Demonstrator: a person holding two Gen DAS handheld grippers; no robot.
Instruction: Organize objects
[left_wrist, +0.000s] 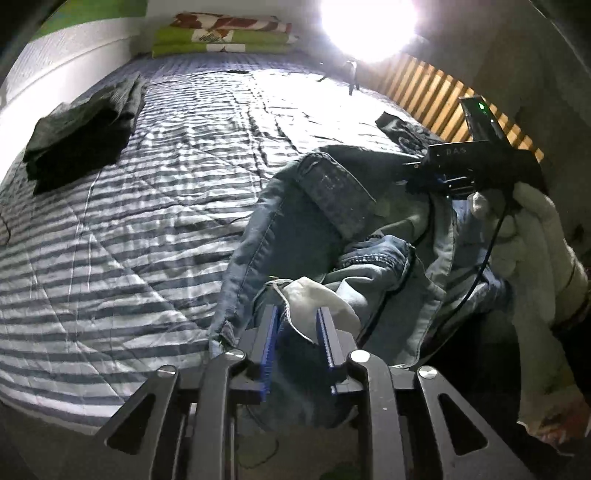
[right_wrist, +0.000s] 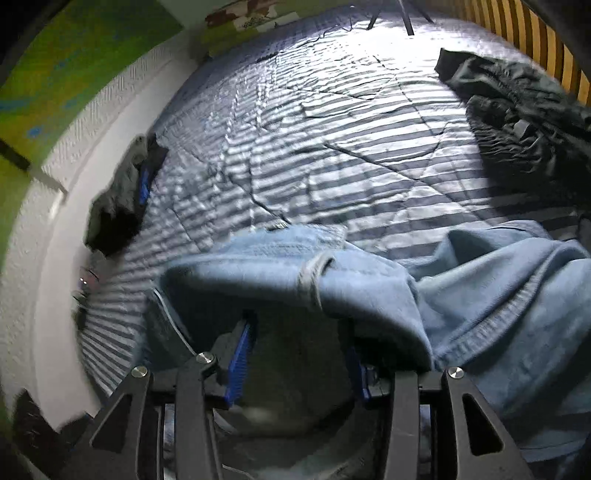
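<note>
Dark folded garment (left_wrist: 81, 136) lies at bed's (left_wrist: 166, 206) left side, well apart from jeans. Left hand-held gripper (left_wrist: 297, 321) points steeply down, blue pads pinching pale pocket lining (left_wrist: 321, 299) of jeans (left_wrist: 306, 221) at bed's near edge. Right hand-held gripper (right_wrist: 295, 350) also angled down, jaws spread, denim draped over right finger, not pinched. Gloved hand (left_wrist: 532, 236) holds its body at far right.
</note>
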